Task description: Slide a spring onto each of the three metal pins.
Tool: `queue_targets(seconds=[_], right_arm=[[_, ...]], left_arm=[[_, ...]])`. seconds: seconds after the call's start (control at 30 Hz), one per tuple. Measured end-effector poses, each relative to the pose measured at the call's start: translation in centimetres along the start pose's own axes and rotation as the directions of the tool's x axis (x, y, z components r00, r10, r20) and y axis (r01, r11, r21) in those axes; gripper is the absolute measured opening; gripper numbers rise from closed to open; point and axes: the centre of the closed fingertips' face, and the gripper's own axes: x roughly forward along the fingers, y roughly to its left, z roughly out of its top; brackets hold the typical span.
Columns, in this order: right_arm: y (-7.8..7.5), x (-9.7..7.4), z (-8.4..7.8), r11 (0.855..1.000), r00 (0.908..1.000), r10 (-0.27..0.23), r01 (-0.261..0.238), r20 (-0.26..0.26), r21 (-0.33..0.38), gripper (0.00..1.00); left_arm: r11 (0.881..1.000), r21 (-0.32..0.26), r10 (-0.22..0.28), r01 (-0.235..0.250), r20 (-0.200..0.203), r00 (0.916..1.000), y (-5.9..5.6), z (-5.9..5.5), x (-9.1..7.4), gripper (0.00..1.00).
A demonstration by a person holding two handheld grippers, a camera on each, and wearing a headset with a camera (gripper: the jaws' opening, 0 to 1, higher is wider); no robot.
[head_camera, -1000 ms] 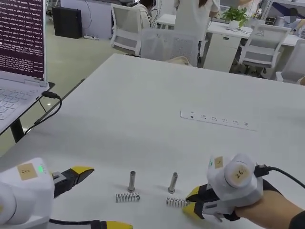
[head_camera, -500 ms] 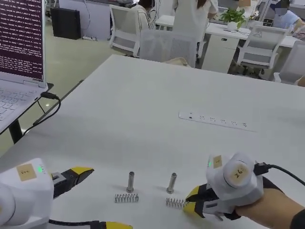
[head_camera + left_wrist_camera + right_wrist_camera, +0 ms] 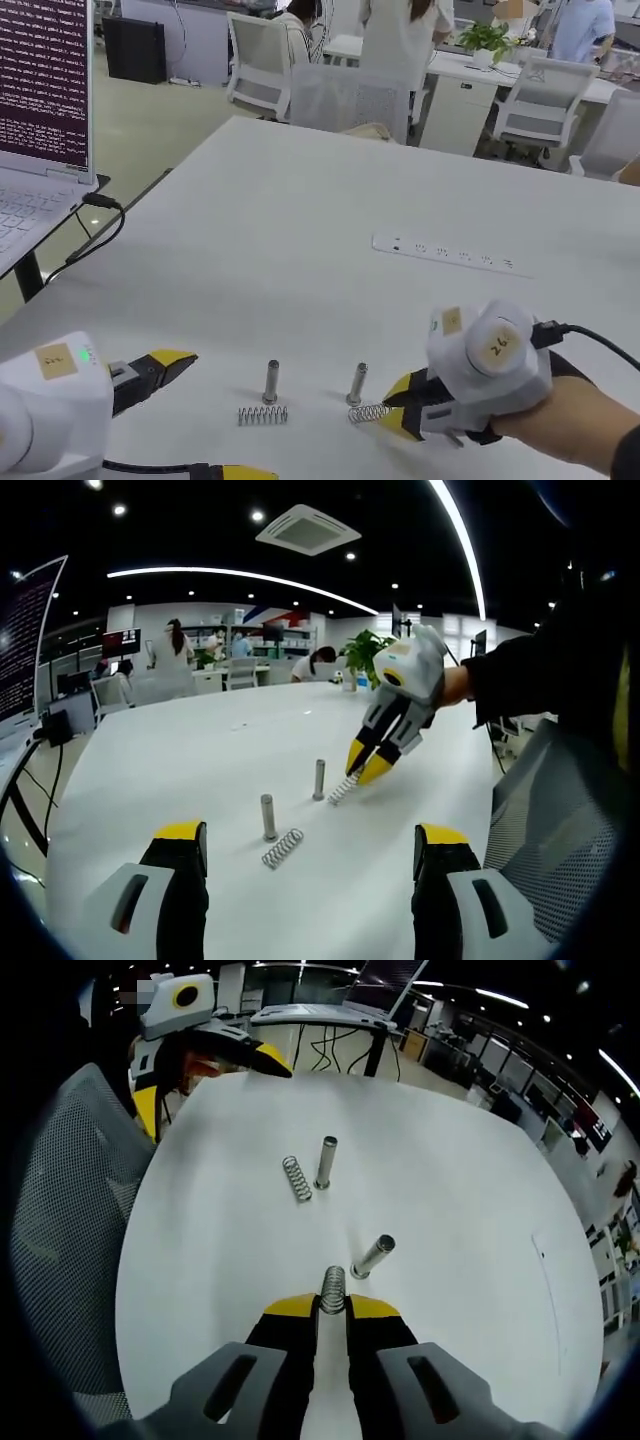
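Two short metal pins stand upright on the white table, a left pin (image 3: pixel 270 381) (image 3: pixel 268 817) (image 3: pixel 326 1162) and a right pin (image 3: pixel 357 384) (image 3: pixel 319 779) (image 3: pixel 373 1256). One spring (image 3: pixel 262 414) (image 3: pixel 283 847) (image 3: pixel 293 1177) lies loose just in front of the left pin. My right gripper (image 3: pixel 400 405) (image 3: pixel 365 765) (image 3: pixel 332 1308) is shut on the end of a second spring (image 3: pixel 368 412) (image 3: pixel 342 787) (image 3: pixel 333 1288), which sticks out toward the right pin's base. My left gripper (image 3: pixel 205 415) (image 3: pixel 310 835) stands open at the table's near left, nothing between its jaws.
A white power strip (image 3: pixel 450 256) lies further back on the table (image 3: pixel 300 220). A laptop (image 3: pixel 40 100) with a black cable (image 3: pixel 100 225) sits off the left edge. Office chairs (image 3: pixel 350 95) and people are beyond the far edge.
My right gripper has moved a little left and forward with its spring, bringing the spring's free end up close to the right pin. The left gripper has stayed put.
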Motion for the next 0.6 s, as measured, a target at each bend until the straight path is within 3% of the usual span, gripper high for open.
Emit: queue_targets(seconds=[0.37,0.6], right_arm=[[-0.08,-0.61,0.66,1.000,1.0000,-0.006,0.006,0.007,0.000,0.08],[-0.13,-0.85,0.73,0.999,1.0000,0.000,0.000,0.002,0.053,0.08]], left_arm=[[1.000,0.000,-0.008,0.008,0.003,1.0000,-0.23,0.02,0.12,0.82],[1.000,0.002,-0.009,0.009,0.004,0.9999,-0.25,0.02,0.15,0.82]])
